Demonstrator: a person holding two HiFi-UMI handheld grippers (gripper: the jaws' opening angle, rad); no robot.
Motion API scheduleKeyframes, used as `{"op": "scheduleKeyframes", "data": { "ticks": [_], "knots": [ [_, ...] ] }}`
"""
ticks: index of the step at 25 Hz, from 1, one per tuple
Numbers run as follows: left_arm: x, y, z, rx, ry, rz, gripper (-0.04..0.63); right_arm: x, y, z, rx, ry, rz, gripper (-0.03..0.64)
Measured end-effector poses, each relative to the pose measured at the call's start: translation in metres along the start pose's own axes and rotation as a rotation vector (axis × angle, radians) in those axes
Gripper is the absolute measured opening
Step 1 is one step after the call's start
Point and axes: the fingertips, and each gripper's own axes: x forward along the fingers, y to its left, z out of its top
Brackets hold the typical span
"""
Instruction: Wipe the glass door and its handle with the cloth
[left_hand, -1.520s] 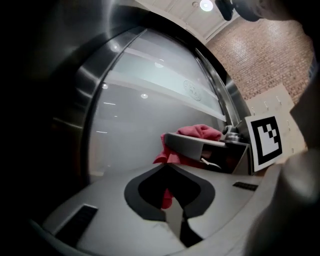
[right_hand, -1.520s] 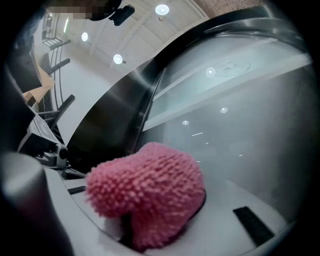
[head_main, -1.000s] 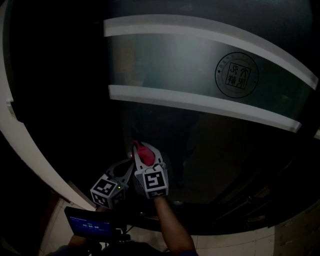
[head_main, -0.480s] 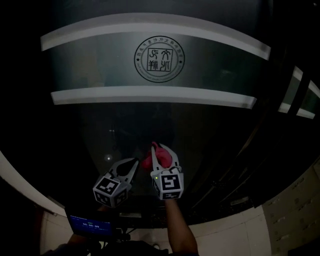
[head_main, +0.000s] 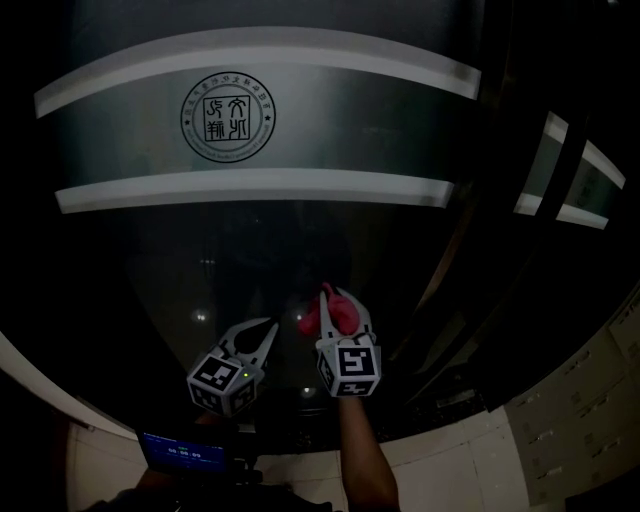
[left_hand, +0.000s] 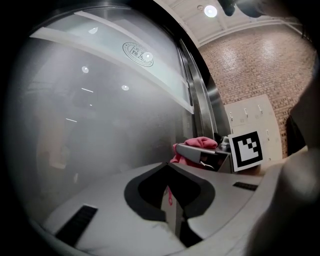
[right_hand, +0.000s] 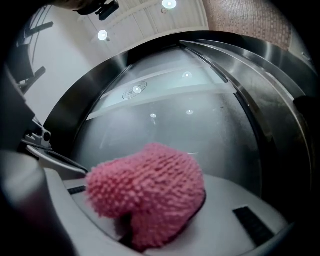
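Note:
The dark glass door (head_main: 300, 250) fills the head view, and its lower pane faces both grippers. A fluffy pink cloth (head_main: 322, 312) is bunched in my right gripper (head_main: 335, 312), which is shut on it and holds it at the glass. In the right gripper view the cloth (right_hand: 147, 192) covers the jaws, with the glass (right_hand: 200, 125) just beyond. My left gripper (head_main: 268, 330) hangs just left of it with its jaws together and nothing in them. The left gripper view shows the cloth (left_hand: 197, 145) and the right gripper (left_hand: 200, 152) at the right. I cannot pick out a door handle.
Two frosted bands (head_main: 250, 185) and a round seal (head_main: 228, 117) cross the upper glass. A metal door frame (head_main: 470, 230) runs down the right side, with pale tiles (head_main: 580, 420) beyond. A small lit screen (head_main: 185, 450) sits below the grippers. A brick wall (left_hand: 250, 65) shows past the door.
The seal and bands have slid left in the head view as the view swung right. Both grippers sit slightly further right along the glass, the cloth still gripped.

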Motion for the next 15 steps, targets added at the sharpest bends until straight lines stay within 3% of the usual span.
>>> {"op": "scheduleKeyframes", "data": {
  "ticks": [8, 15],
  "knots": [
    [-0.018, -0.014, -0.004, 0.023, 0.022, -0.002, 0.002, -0.044, 0.038, 0.016, 0.032, -0.053, 0.041, 0.055],
    [-0.088, -0.040, -0.013, -0.008, 0.034, -0.057, 0.003, -0.113, 0.111, 0.032, 0.037, -0.014, 0.038, 0.055]
  ]
}}
